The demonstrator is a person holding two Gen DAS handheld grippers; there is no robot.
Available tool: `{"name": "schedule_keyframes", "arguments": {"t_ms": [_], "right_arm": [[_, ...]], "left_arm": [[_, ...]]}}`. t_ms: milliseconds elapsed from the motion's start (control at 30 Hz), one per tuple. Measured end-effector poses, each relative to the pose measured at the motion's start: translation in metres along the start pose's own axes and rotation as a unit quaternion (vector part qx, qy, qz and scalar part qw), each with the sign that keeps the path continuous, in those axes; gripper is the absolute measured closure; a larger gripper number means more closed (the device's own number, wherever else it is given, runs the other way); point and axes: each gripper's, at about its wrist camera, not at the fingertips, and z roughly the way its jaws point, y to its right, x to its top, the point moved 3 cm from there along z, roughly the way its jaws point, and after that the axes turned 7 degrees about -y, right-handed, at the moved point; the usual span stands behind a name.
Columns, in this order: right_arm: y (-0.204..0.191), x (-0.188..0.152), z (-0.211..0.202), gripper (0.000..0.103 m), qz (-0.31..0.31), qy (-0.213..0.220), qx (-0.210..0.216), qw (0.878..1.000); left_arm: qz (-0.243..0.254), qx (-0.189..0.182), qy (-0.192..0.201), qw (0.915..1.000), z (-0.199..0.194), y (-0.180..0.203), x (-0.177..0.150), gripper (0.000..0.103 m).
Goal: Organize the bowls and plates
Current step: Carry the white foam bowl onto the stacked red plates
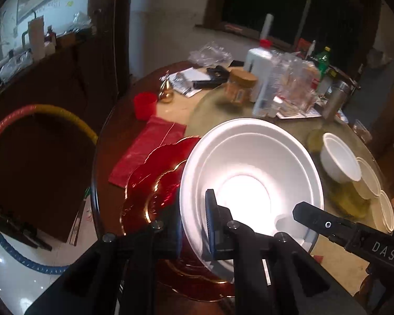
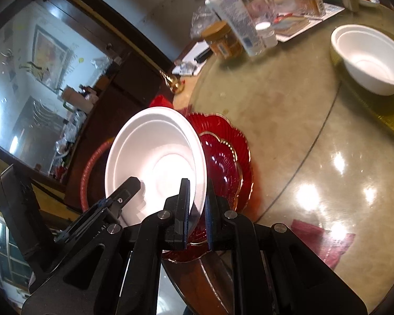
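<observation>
I have the large white foam bowl (image 1: 252,176) pinched from both sides, and it hangs over the stack of red gold-rimmed plates (image 1: 155,183) at the near edge of the round table (image 1: 275,131). My left gripper (image 1: 194,225) is nearly closed on the bowl's left rim, one finger inside the wall and one outside. My right gripper (image 2: 198,215) is clamped the same way on the opposite rim, its blue pads (image 2: 210,218) squeezing the thin foam edge. In the left wrist view the right gripper's finger (image 1: 325,223) reaches in over the rim from the right.

The bowl is tilted steeply, its mouth facing back toward the cameras and slightly up, so its axis runs near level toward me. Whether its base touches the plates I cannot tell.

Farther right, a smaller white foam bowl (image 2: 373,60) stands upright on a gold mat (image 2: 380,110), with more white bowls (image 1: 373,183) just beside it. Behind are a wooden-lidded jar (image 1: 240,84), a white bottle (image 1: 257,60) and a red cup (image 1: 144,105).
</observation>
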Motion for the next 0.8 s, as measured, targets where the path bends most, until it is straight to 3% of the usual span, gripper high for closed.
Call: {"name": "schedule_keyframes", "arguments": {"t_ms": [233, 800], "right_arm": [[0.005, 0.001, 0.02, 0.093, 0.004, -0.021, -0.015, 1.0], [0.007, 0.001, 0.043, 0.093, -0.001, -0.046, -0.032, 0.998]], "left_arm": [[-0.007, 0.003, -0.025, 0.9997, 0.021, -0.01, -0.002, 0.09], [-0.015, 0.016, -0.043, 0.9989, 0.035, -0.023, -0.009, 0.09]]}}
